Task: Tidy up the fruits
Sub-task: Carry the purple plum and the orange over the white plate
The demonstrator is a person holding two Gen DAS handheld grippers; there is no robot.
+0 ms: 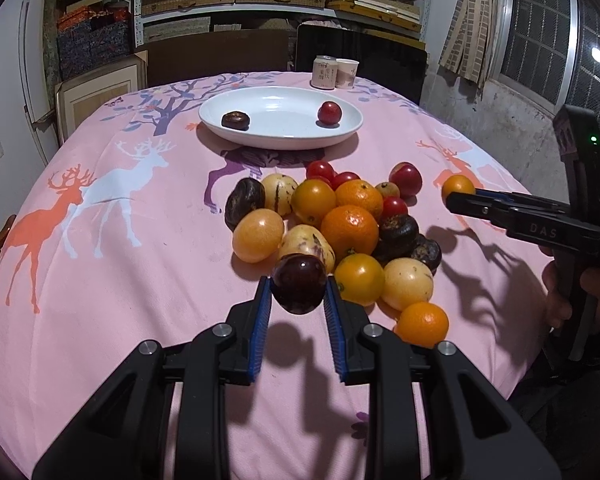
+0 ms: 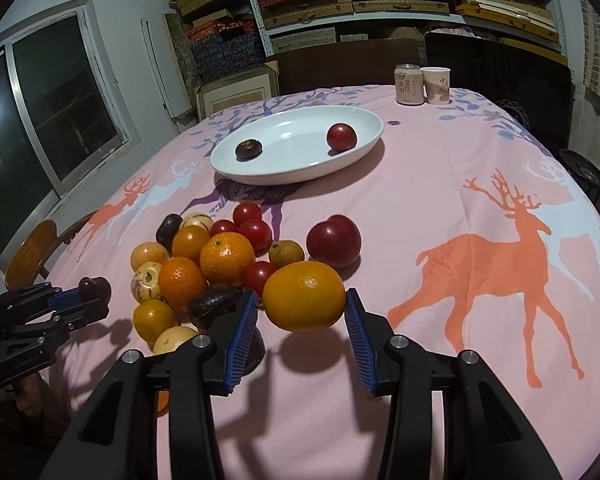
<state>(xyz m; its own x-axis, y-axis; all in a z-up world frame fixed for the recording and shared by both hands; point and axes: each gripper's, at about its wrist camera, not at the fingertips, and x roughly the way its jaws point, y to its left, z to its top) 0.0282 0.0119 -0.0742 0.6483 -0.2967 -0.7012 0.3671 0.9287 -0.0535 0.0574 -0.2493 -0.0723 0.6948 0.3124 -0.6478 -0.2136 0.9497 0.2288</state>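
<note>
While the white plate [image 1: 281, 136] is holding a dark fruit [image 1: 235, 120] and a red fruit [image 1: 329, 113], the left gripper [image 1: 298, 294] is clenching a dark plum [image 1: 299, 288] and the right gripper [image 2: 302, 306] is clenching an orange fruit [image 2: 304, 296], both raised beside the fruit pile [image 1: 332, 224].

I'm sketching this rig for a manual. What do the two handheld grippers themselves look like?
Both look alike. The left gripper and right gripper have matte black plastic bodies with cut-out openings and round silver bolts at the joints. Their fingers carry blue ribbed pads. Seen from the left wrist view, the right gripper shows embossed lettering and a small green light on its black handle. No cables or sleeves visible.
</note>
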